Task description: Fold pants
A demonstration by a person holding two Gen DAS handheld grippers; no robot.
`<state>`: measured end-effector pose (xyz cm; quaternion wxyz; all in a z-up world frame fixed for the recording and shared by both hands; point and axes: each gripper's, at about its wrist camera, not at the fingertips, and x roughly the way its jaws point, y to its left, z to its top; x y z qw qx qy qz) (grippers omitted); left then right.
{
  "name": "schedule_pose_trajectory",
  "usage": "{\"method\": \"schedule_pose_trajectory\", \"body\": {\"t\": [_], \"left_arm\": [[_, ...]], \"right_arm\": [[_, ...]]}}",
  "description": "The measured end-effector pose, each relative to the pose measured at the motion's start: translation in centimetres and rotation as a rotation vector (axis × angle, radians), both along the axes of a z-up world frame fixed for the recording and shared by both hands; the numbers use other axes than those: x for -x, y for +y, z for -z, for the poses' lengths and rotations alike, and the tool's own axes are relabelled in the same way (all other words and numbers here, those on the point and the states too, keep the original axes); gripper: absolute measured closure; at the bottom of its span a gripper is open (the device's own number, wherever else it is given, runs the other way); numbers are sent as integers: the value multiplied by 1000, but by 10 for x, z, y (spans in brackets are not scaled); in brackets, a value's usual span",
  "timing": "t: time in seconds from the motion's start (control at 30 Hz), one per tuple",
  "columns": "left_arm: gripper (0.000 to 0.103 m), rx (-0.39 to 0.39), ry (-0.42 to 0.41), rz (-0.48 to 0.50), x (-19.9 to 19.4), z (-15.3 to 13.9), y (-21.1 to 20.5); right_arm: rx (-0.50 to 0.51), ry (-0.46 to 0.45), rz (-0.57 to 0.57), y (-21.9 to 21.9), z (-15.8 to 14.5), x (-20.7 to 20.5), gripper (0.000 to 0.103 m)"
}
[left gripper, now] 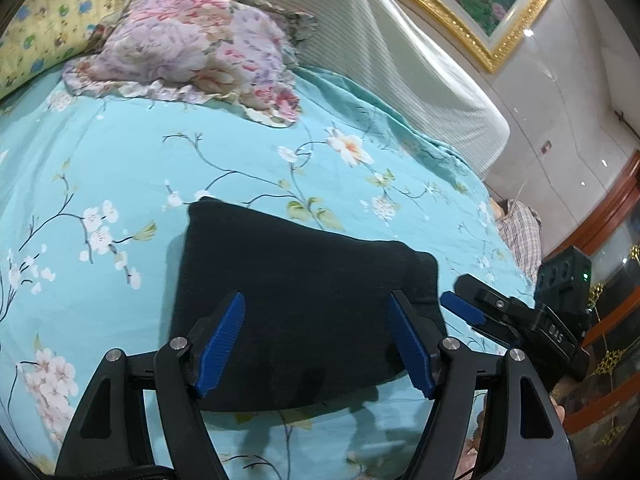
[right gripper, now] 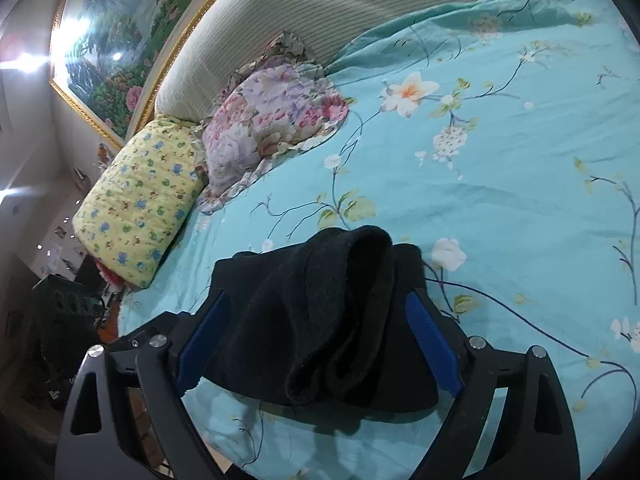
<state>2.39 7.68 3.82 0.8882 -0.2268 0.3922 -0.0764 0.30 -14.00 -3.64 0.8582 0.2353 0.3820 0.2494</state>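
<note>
Left wrist view: folded black pants (left gripper: 304,320) lie near the bed's (left gripper: 160,168) front edge — the left gripper (left gripper: 316,344) and right gripper (right gripper: 316,336) both spread wide, gripping nothing.

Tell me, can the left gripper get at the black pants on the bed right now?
Probably yes. The left gripper is open, with the folded black pants lying flat on the blue floral bedspread between and just beyond its fingertips. Nothing lies in the way; the right gripper sits off to the side.
</note>
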Motion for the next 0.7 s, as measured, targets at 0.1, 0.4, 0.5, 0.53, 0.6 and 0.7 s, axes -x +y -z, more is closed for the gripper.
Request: {"method": "schedule_pose_trajectory", "body": {"t": [0.1,0.4,0.5,0.53,0.6,0.7], "left_arm": [[29,8,13,-19,-1,5,9],[27,29,57,-67,-2,17,32],[27,43,82,-80,-3,25,38],[27,49,92,-81,-4,28,40],[27,57,110,-83,-6,34,43],[27,64,133,-84,-9,43,46]], "right_arm": [[7,5,11,1,1,3,13],[23,63,36,3,20,4,13],[24,86,35,6,26,3,13],[26,93,36,6,28,2,13],[26,94,44,6,31,2,13],[19,105,53,4,35,0,13]]}}
